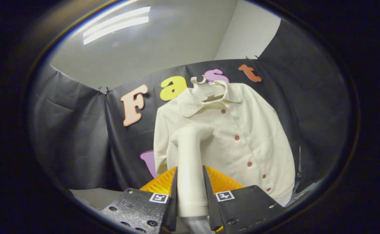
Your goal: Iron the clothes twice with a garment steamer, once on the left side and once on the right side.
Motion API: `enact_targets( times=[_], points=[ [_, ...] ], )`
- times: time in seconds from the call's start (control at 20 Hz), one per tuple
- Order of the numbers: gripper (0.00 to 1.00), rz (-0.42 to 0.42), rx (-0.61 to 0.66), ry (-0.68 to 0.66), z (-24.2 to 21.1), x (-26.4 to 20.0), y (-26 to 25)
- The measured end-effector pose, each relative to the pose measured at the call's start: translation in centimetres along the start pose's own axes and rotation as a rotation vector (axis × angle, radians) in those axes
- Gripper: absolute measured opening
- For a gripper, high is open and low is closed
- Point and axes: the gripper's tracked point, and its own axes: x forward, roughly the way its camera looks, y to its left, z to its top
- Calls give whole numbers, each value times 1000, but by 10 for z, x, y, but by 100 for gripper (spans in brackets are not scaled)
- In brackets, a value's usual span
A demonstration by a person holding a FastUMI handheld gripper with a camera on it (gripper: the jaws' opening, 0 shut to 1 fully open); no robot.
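Black cloth wall (72,130) under a pale ceiling (176,39) carries the cream shirt (242,130) on a hanger (209,89) — hung flat for steaming. Gripper (190,191) pinches the steamer (190,152) handle between both fingers, head aimed at the shirt's left half — likely a pass there.
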Motion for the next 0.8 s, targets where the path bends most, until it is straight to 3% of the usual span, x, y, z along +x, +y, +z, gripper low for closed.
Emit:
enact_targets(
  times=[0.8],
  points=[
    [38, -18, 54, 159, -95, -52, -53]
  ],
)
